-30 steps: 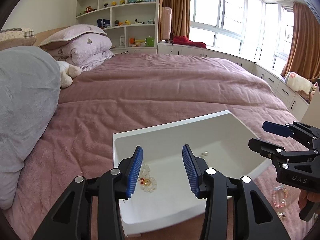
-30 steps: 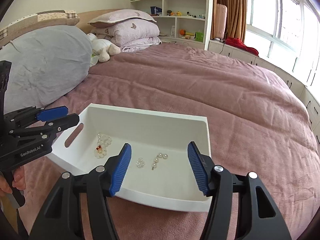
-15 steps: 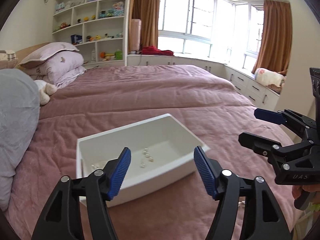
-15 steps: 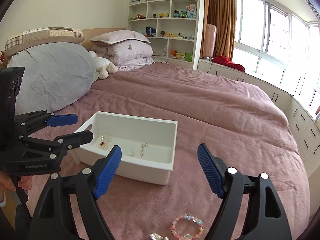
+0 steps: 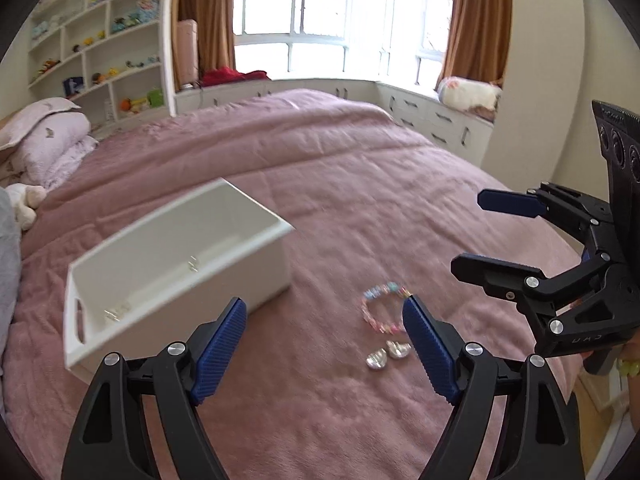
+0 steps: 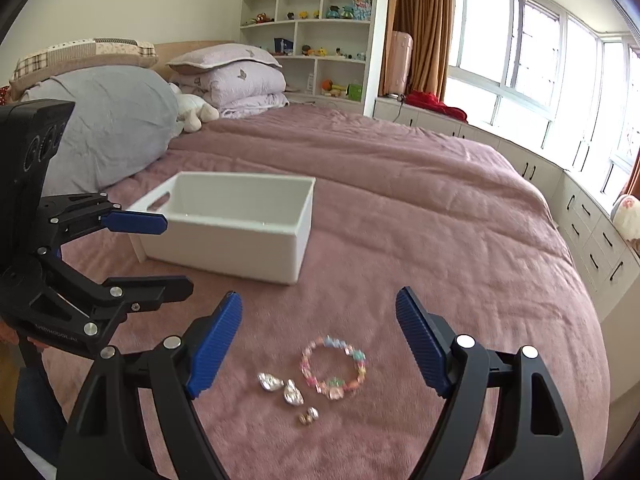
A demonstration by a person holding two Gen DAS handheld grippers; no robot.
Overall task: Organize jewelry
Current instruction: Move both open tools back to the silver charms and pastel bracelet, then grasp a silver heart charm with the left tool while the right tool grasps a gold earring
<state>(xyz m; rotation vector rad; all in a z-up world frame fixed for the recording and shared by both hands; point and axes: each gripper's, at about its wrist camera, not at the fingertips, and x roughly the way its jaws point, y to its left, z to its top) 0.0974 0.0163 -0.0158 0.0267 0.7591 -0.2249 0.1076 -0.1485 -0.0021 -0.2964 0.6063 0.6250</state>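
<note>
A white box (image 5: pixel 172 280) (image 6: pixel 228 224) sits on the pink bedspread with small jewelry pieces (image 5: pixel 193 264) inside. A pastel bead bracelet (image 5: pixel 382 308) (image 6: pixel 334 366) lies on the bedspread to its right. Two silver shell-like pieces (image 5: pixel 387 354) (image 6: pixel 280 387) and a small earring pair (image 6: pixel 308 415) lie beside the bracelet. My left gripper (image 5: pixel 324 344) is open and empty, near the bracelet. My right gripper (image 6: pixel 318 342) is open and empty, above the bracelet. Each gripper also shows in the other's view, the right (image 5: pixel 496 236) and the left (image 6: pixel 160 256).
The pink bedspread (image 6: pixel 400 200) stretches far around. A grey pillow (image 6: pixel 108 128), stacked lilac pillows (image 6: pixel 236 80) and a soft toy (image 6: pixel 192 110) lie at the head. White shelves (image 6: pixel 312 28) and window cabinets (image 5: pixel 420 108) stand beyond the bed.
Both grippers have drawn back from over the white box and turned right. The bracelet and silver pieces have come into view in front of both. The left jaws have opened wider.
</note>
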